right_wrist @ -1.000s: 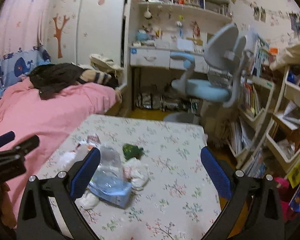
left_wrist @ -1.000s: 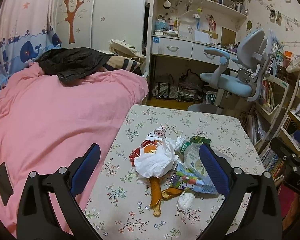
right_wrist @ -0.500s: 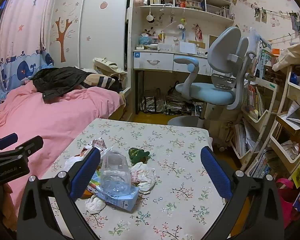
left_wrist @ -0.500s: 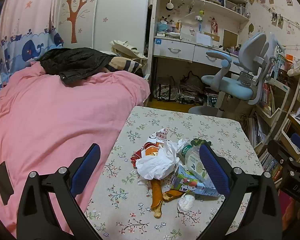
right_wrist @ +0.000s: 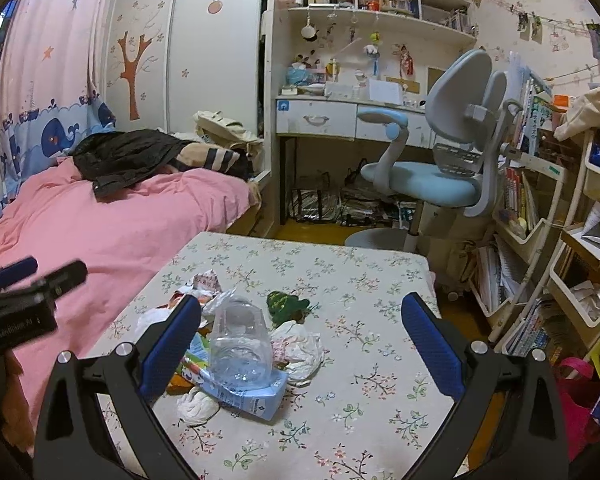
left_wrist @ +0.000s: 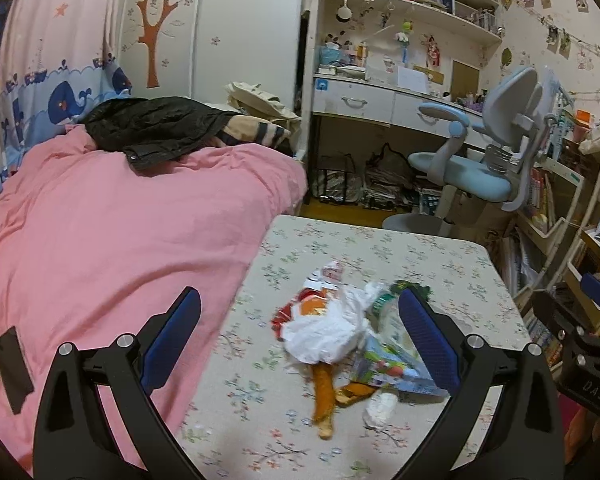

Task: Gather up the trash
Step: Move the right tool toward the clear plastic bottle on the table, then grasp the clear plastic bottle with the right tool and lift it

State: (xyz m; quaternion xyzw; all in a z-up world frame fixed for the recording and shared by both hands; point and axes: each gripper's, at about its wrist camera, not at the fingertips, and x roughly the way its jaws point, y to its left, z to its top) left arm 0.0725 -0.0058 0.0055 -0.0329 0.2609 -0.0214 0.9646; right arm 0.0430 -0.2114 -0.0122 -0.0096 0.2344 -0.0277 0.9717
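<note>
A pile of trash lies on the floral table (left_wrist: 440,264): a white plastic bag (left_wrist: 324,334), a red-orange snack wrapper (left_wrist: 312,304), an orange peel strip (left_wrist: 325,392), a carton (left_wrist: 396,372), a small tissue wad (left_wrist: 380,408). In the right wrist view the pile shows a clear crushed bottle (right_wrist: 240,344), the blue carton (right_wrist: 252,396), a green wrapper (right_wrist: 286,304) and crumpled white paper (right_wrist: 300,348). My left gripper (left_wrist: 300,344) is open, above the pile's near side. My right gripper (right_wrist: 300,344) is open, above the pile.
A pink bed (left_wrist: 100,240) with a black jacket (left_wrist: 152,128) borders the table's left. A blue desk chair (right_wrist: 436,176) and a desk stand behind. Bookshelves (right_wrist: 540,240) line the right. A pink bag (right_wrist: 576,392) sits at lower right.
Both grippers have pulled back and risen slightly. The pile now appears lower in both views. Both stay open. The trash has not moved.
</note>
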